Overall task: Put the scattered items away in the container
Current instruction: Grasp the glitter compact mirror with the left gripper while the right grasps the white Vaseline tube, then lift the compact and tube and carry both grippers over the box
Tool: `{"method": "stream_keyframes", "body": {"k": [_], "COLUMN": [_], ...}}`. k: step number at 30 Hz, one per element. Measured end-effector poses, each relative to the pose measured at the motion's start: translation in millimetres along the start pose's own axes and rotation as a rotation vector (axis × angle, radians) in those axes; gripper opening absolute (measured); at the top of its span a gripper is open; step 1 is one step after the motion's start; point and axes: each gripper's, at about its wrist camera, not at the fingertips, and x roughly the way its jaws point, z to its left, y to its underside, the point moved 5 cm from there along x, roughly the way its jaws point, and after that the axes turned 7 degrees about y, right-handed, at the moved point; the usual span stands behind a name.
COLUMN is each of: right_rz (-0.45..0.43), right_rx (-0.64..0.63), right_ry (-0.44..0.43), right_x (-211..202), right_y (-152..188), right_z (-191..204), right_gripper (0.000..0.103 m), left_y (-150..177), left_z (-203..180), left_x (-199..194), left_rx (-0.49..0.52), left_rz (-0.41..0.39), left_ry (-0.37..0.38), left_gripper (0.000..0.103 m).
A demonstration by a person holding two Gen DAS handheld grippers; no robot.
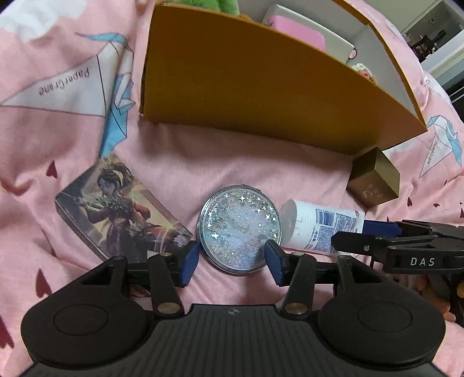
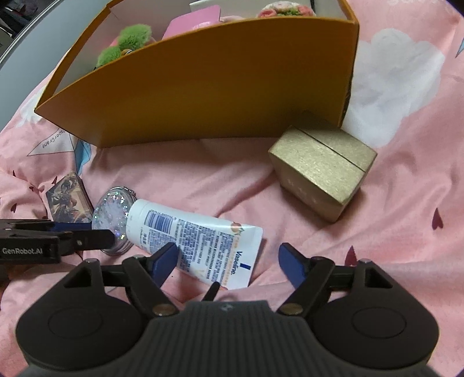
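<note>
An orange cardboard box (image 1: 261,84) stands on the pink bedspread; it also shows in the right wrist view (image 2: 208,87). In front of it lie a glittery round compact (image 1: 238,229), a picture card box (image 1: 116,206), a white Vaseline tube (image 2: 197,240) and a gold box (image 2: 322,171). My left gripper (image 1: 232,256) is open, its blue fingers on either side of the compact's near edge. My right gripper (image 2: 229,261) is open over the flat end of the tube.
Inside the orange box are a green plush (image 2: 127,43), a pink case (image 1: 298,29) and a crocheted flower item (image 2: 287,8). The bedspread (image 1: 43,130) is wrinkled, with paper-crane prints. The two grippers are close side by side.
</note>
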Motion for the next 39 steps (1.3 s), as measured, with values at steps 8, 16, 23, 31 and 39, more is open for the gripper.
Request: {"method": "stream_keyframes", "body": {"k": [8,16,23,31,39], "right_rz": [0.004,-0.013,-0.066,-0.103,-0.098], "right_rx": [0.013,0.058,0.04,-0.027,-0.077], "right_ry": [-0.034,-0.037,-0.055,-0.065,-0.132], "right_x": [5,-13,-41,-59,-67], "right_y": [-2,-2,-3,-4,-2], "right_z": [-1,-6,-1,11,29], "right_gripper": [0.077,0.046,0.043,0.036,0.015], "left_y": [-4,-2,-1,-1,-1], "left_z": [1,0,-21,-34,-25], "left_x": [12,-2,-23,-21,-14], "left_rx": [-0.025,-0.02,0.08,0.15,0.111], "left_rz": [0.011,-0.066,-0.166,-0.153,-0.132], "left_ry": [0.035,0.015,0.048,0.053,0.032], "left_gripper": [0.068,0.045,0.039,0.032,0.023]}}
